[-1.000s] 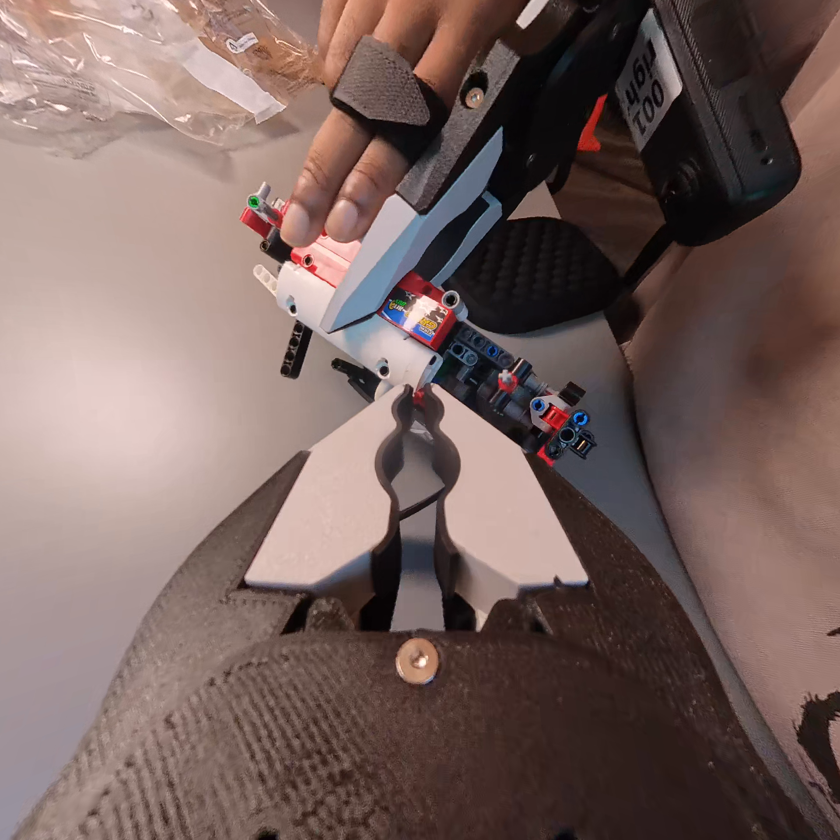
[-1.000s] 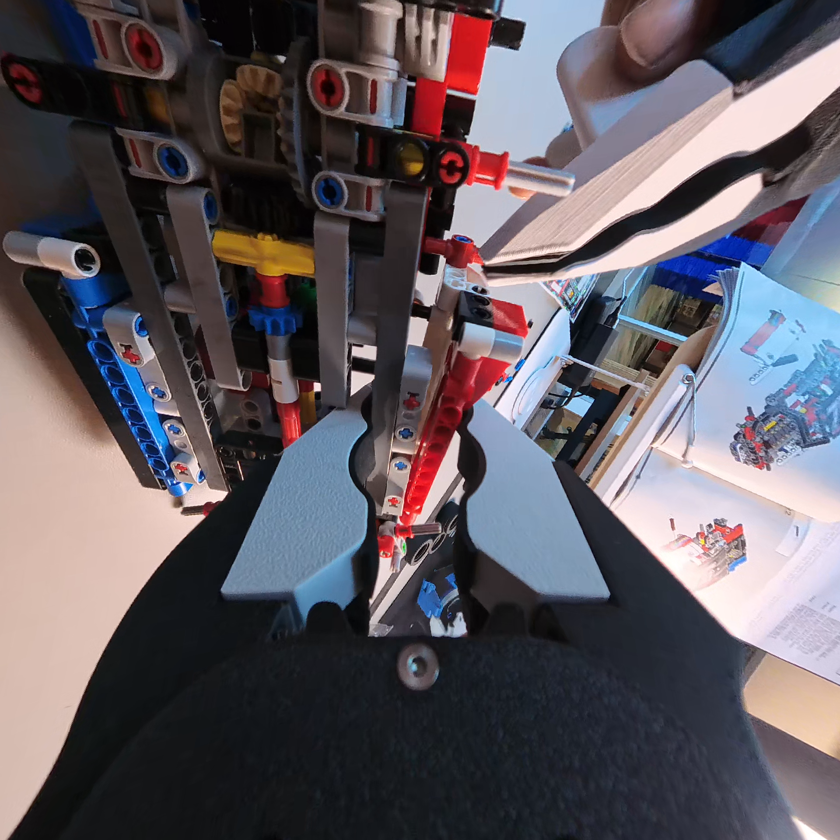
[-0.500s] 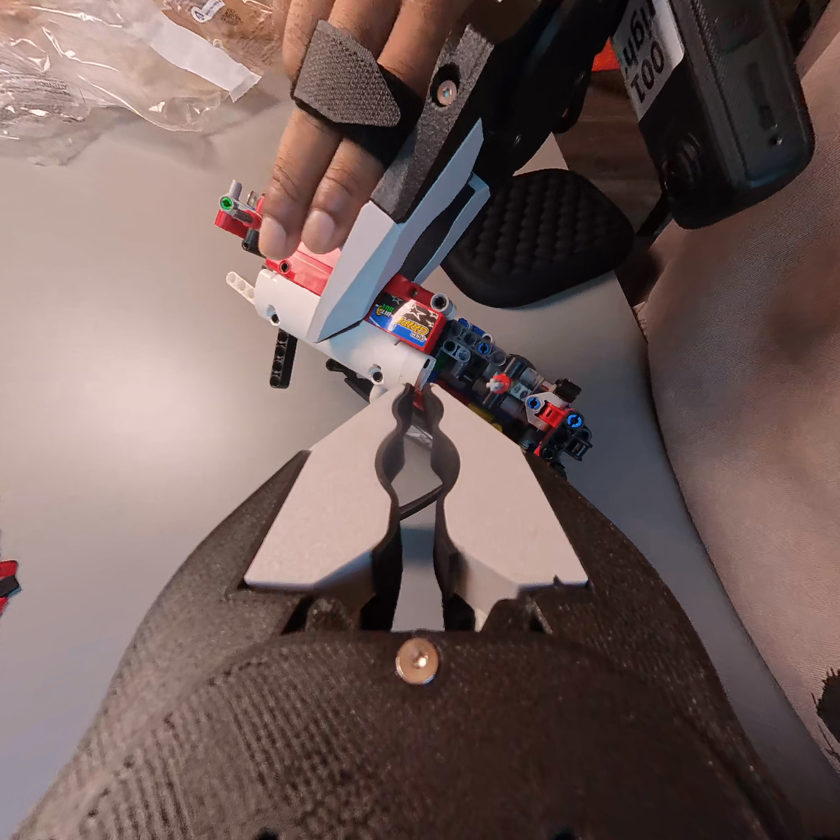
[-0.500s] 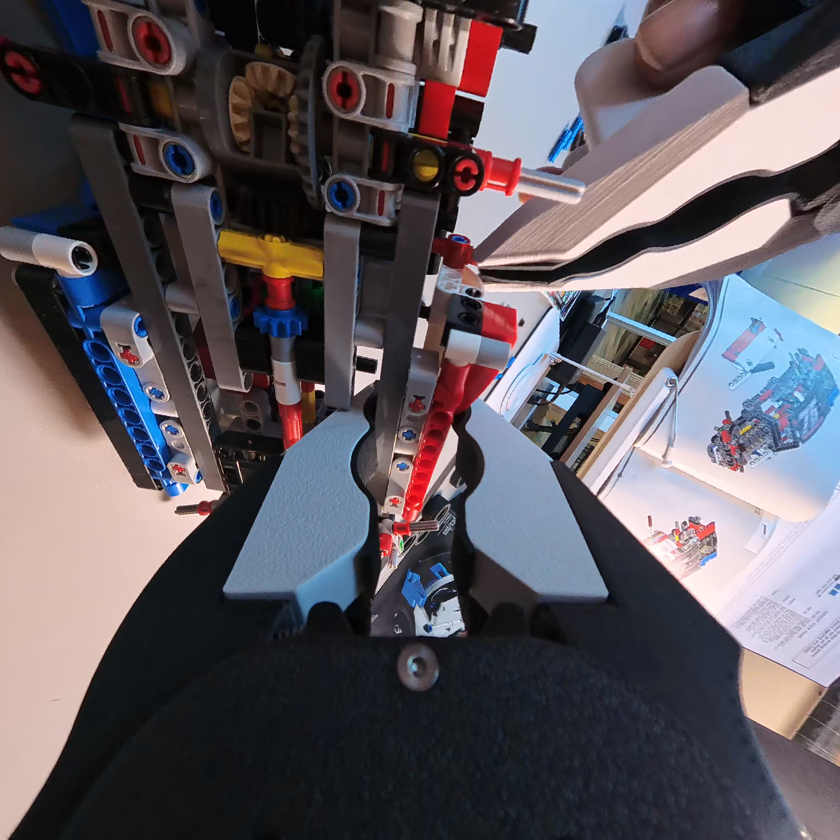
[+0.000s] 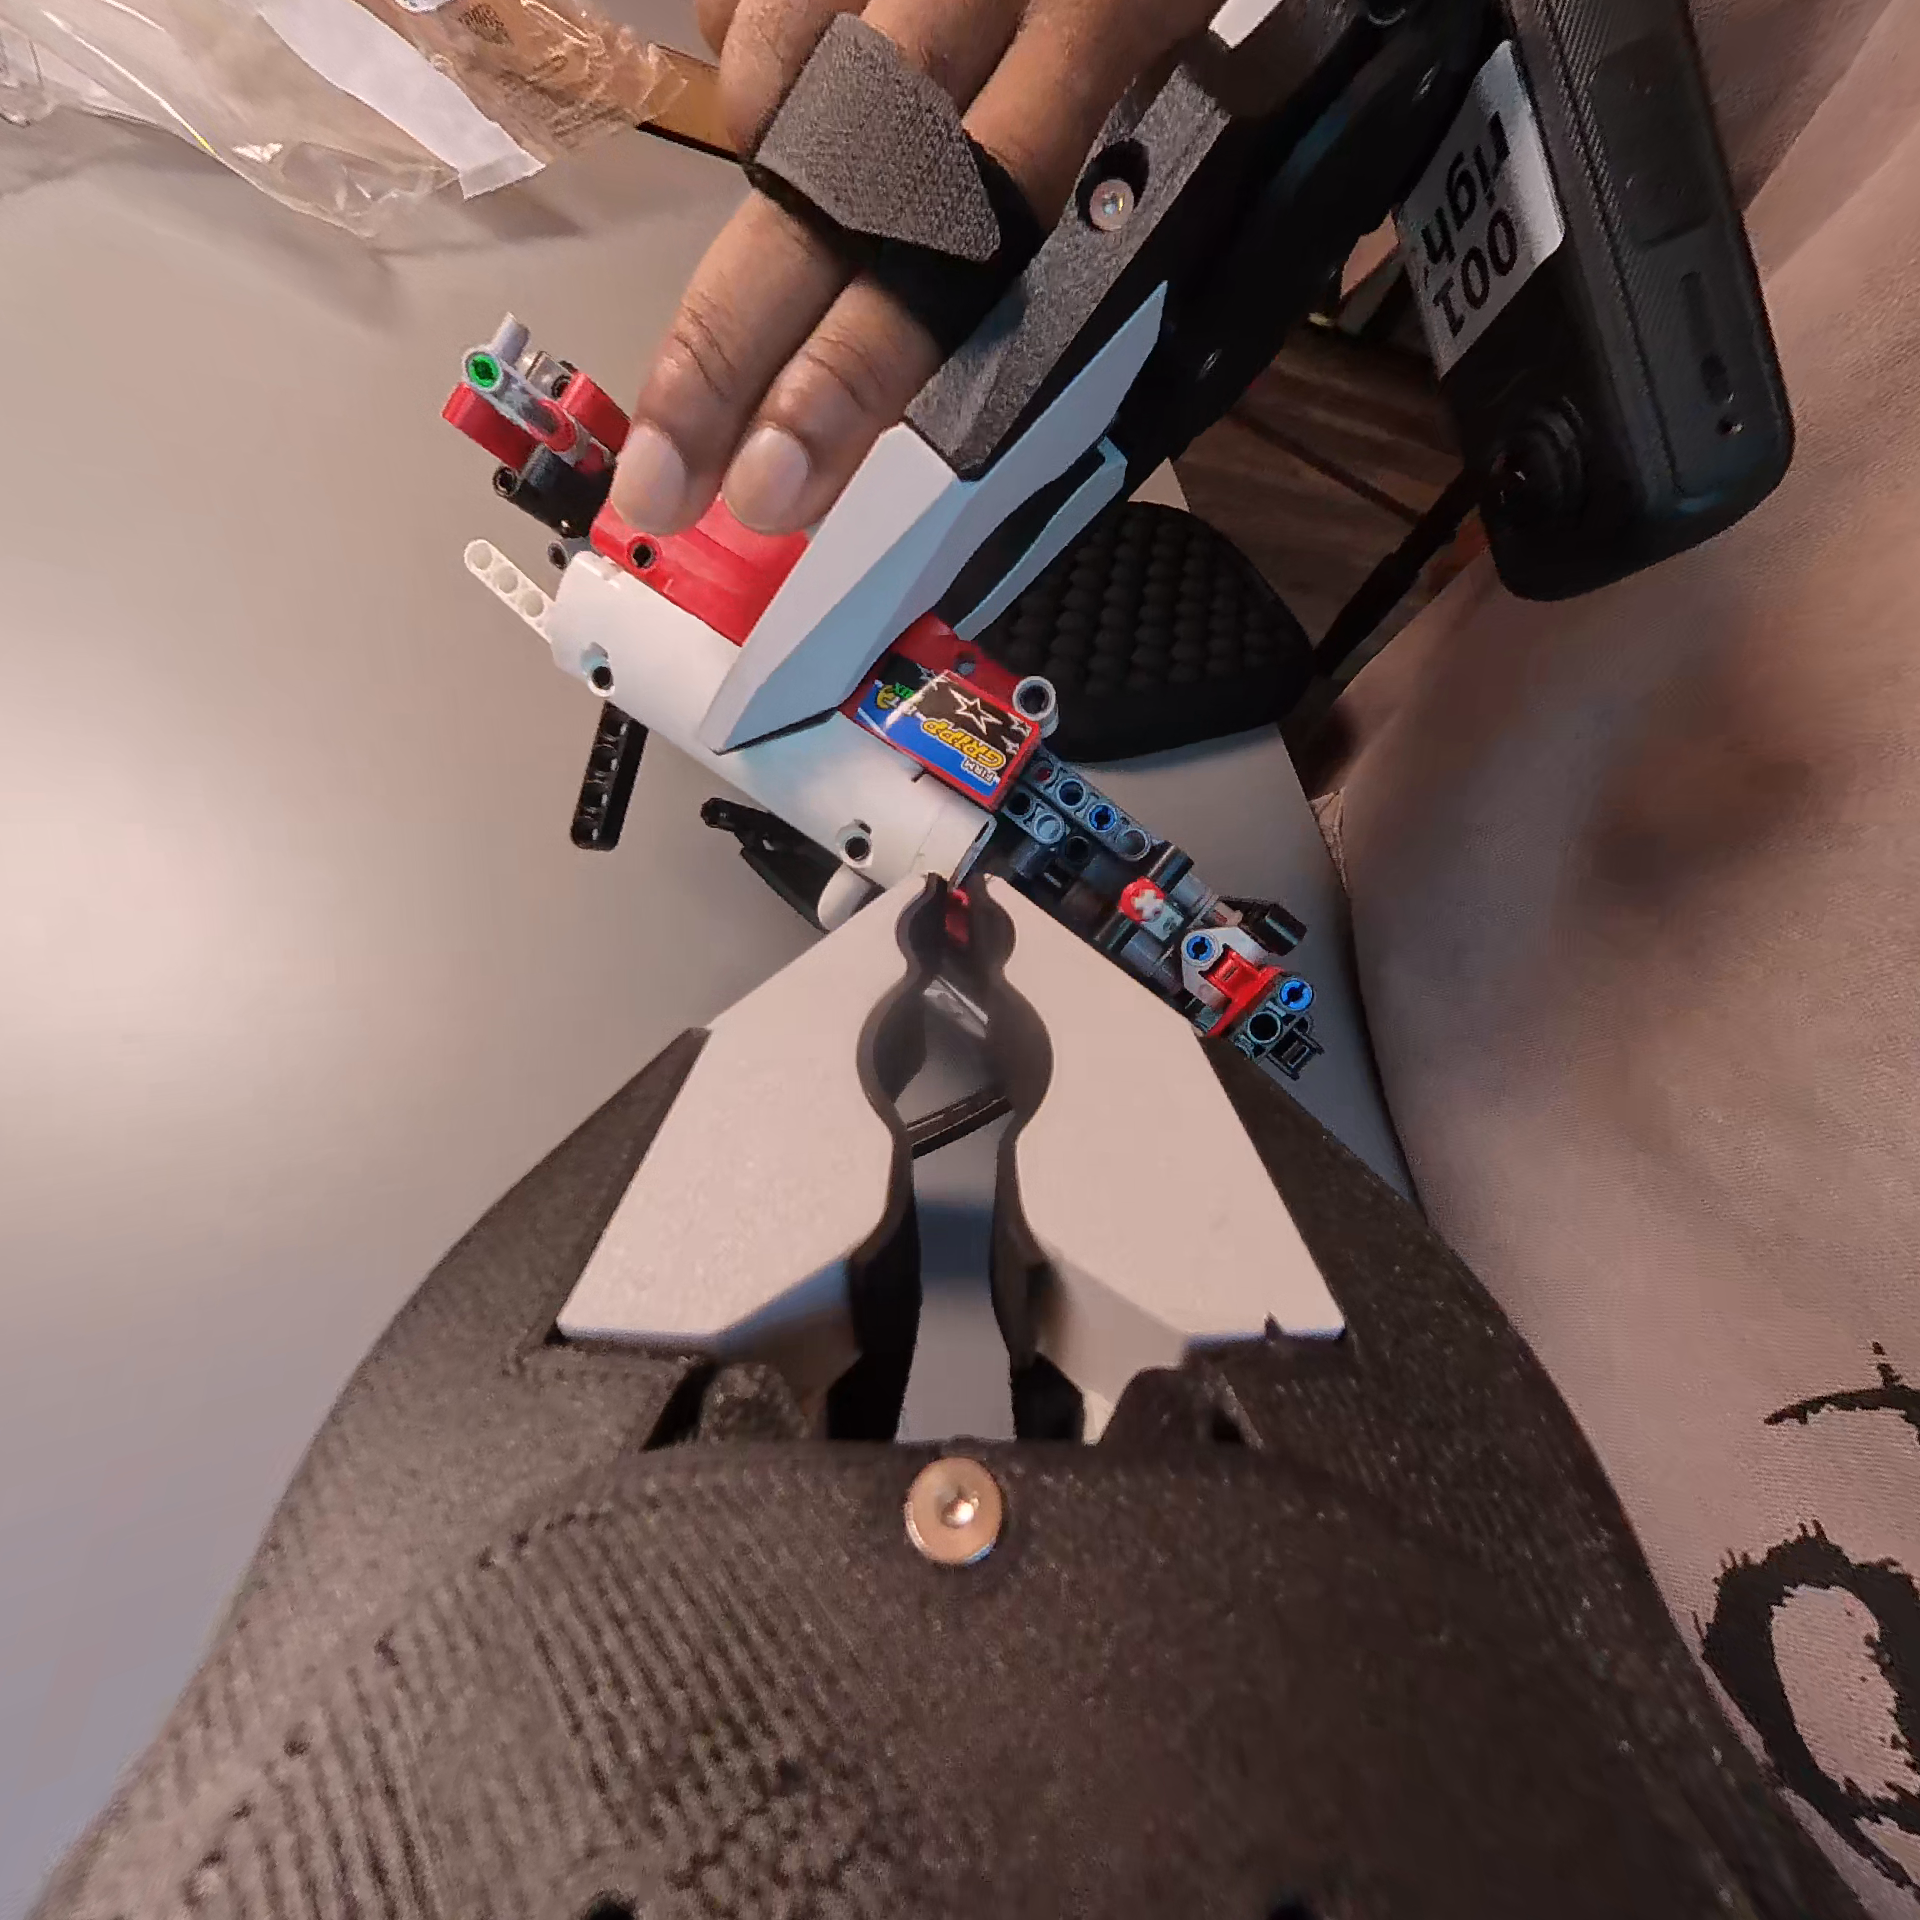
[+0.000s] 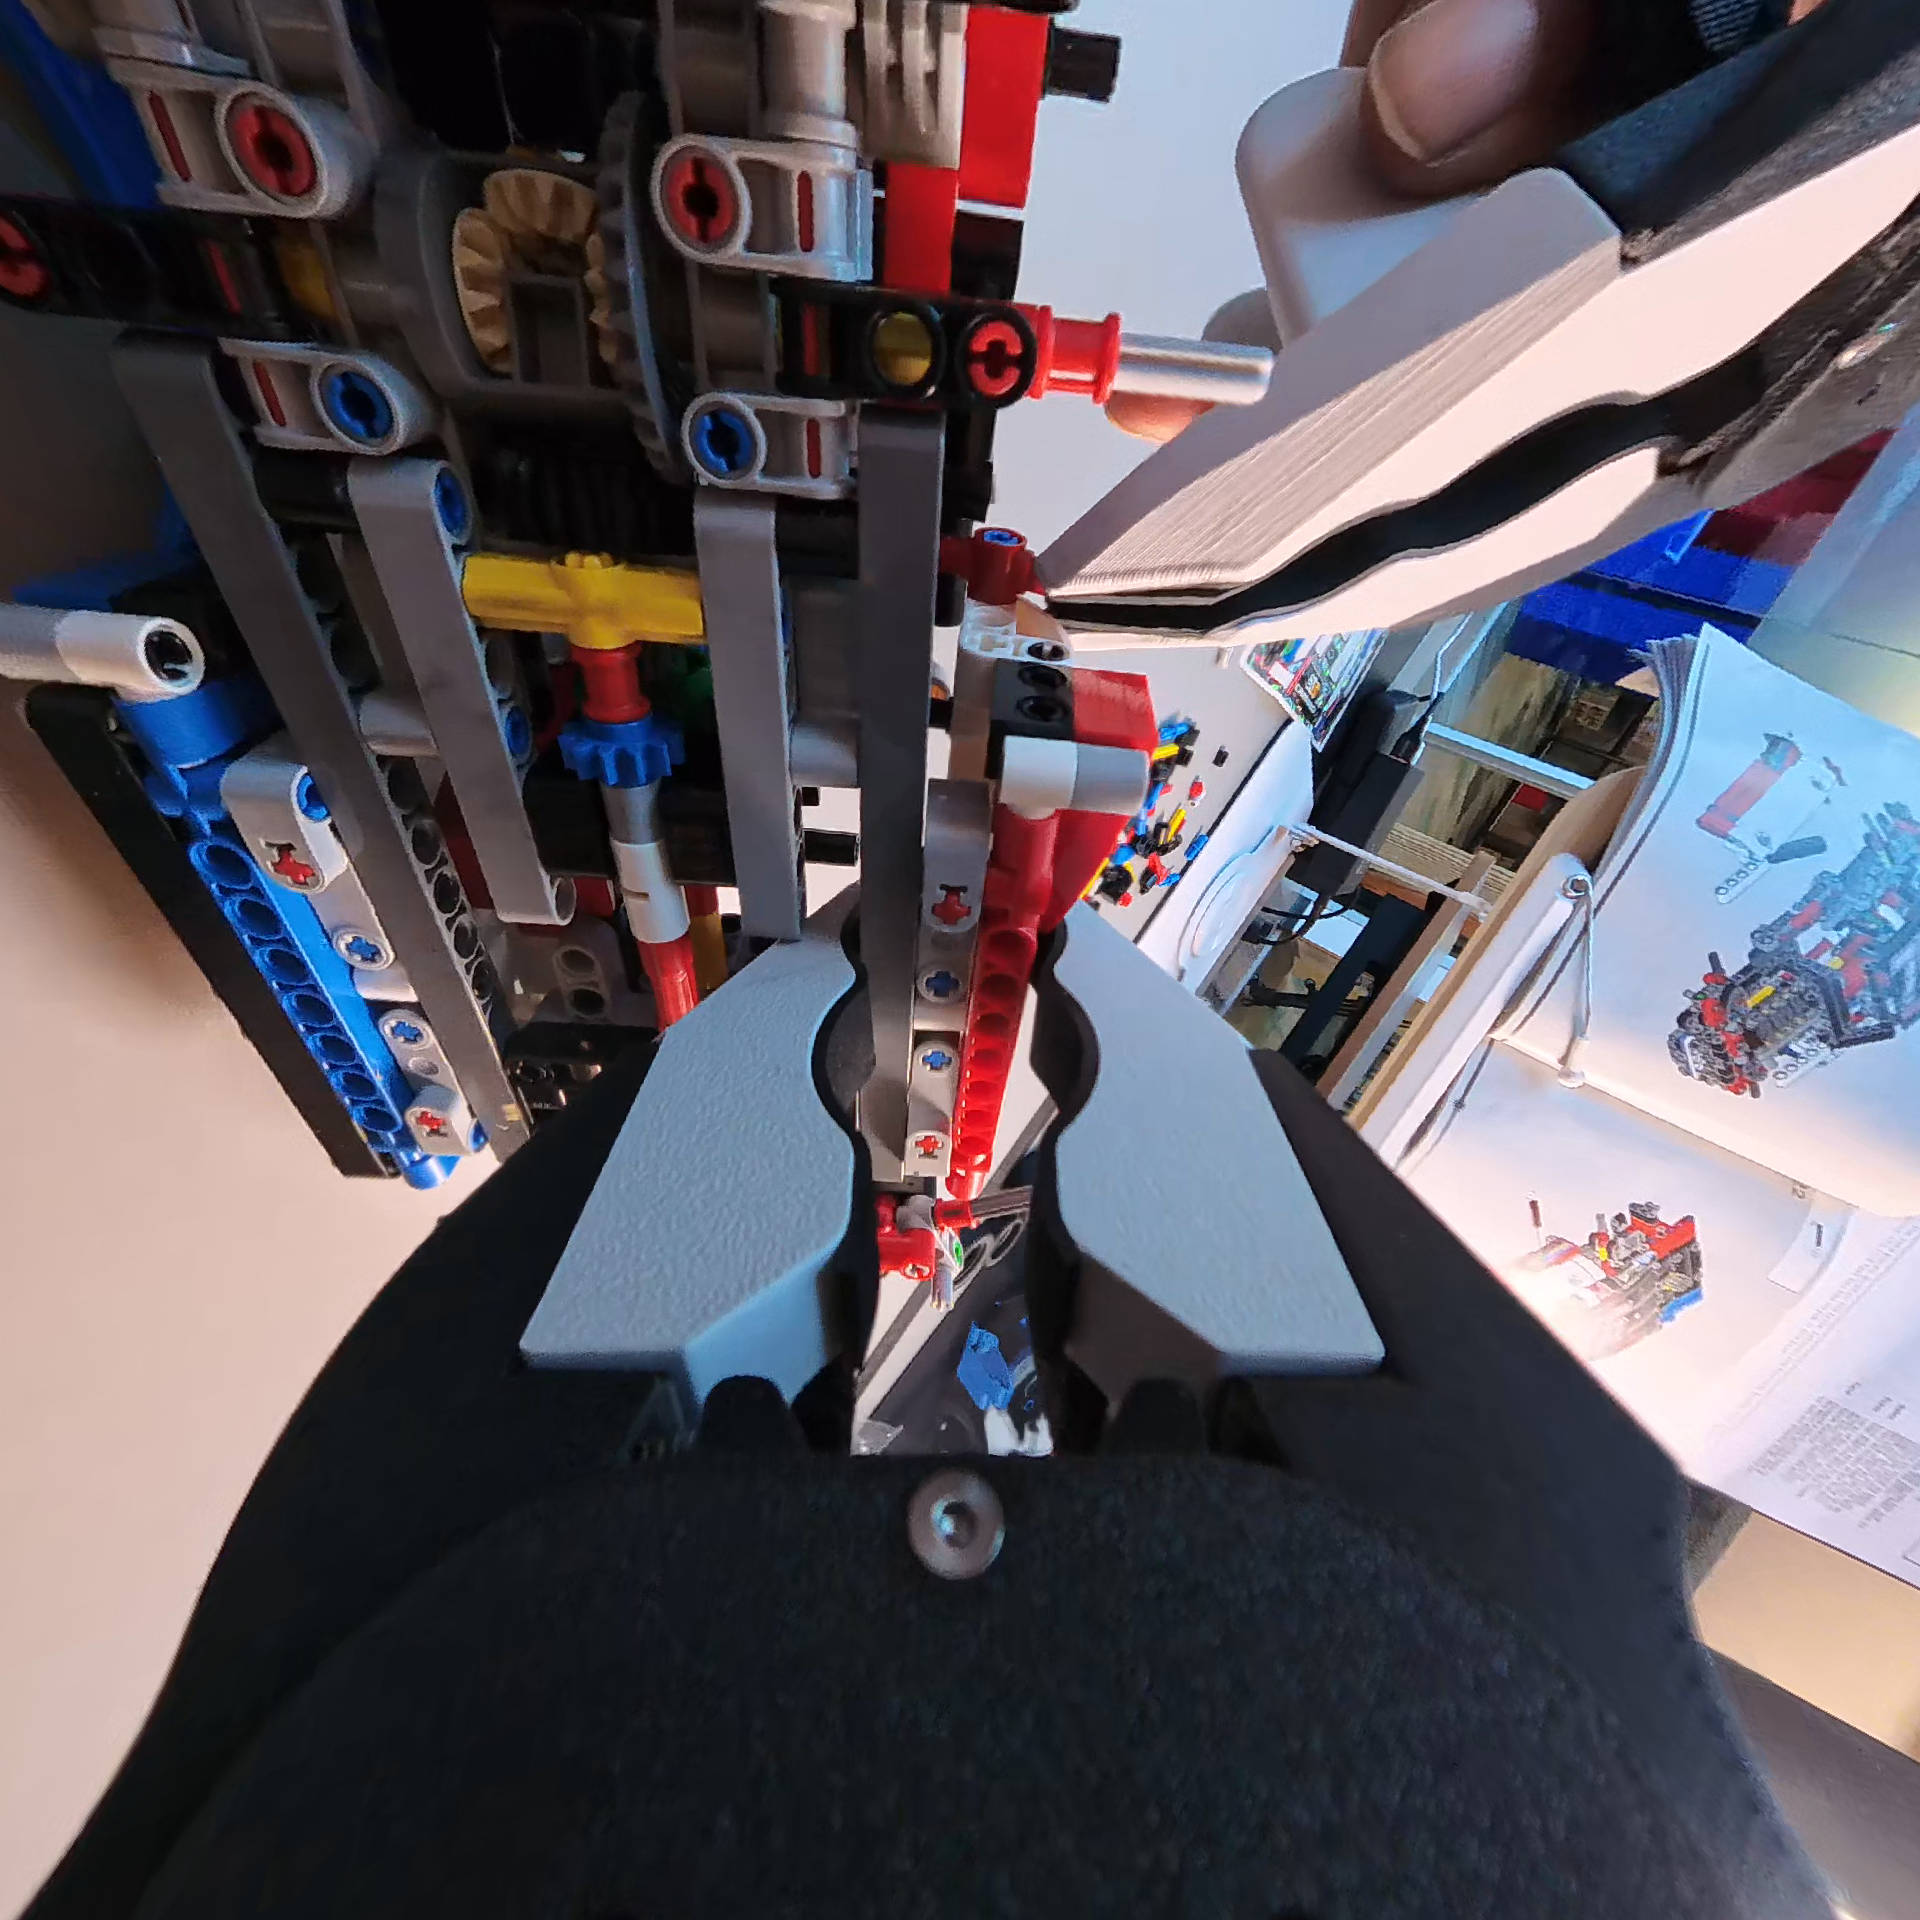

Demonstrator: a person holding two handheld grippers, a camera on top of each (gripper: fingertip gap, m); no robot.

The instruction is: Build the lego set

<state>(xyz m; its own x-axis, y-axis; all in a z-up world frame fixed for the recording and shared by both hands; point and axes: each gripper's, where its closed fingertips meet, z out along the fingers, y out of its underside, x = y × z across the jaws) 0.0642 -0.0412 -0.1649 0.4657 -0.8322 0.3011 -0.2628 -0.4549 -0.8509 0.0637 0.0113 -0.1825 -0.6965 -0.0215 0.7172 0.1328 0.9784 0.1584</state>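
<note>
My left hand-held gripper [image 5: 951, 914] is clenched on a small red part at the near edge of the red, white and grey lego vehicle model [image 5: 790, 748], which is held above the pale counter [image 5: 208, 935]. My right hand-held gripper [image 6: 951, 1023] grasps the model's grey and red beams [image 6: 940, 997]; an open instruction booklet [image 6: 1714, 1091] lies far right.

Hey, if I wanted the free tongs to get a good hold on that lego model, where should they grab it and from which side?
Probably the long blue beam on the lego model, approached from the model's outer edge, across the beam's width. It is straight, flat-sided and sits exposed there, away from the gears. The right tongs already clamp the grey and red beams beside it.
</note>
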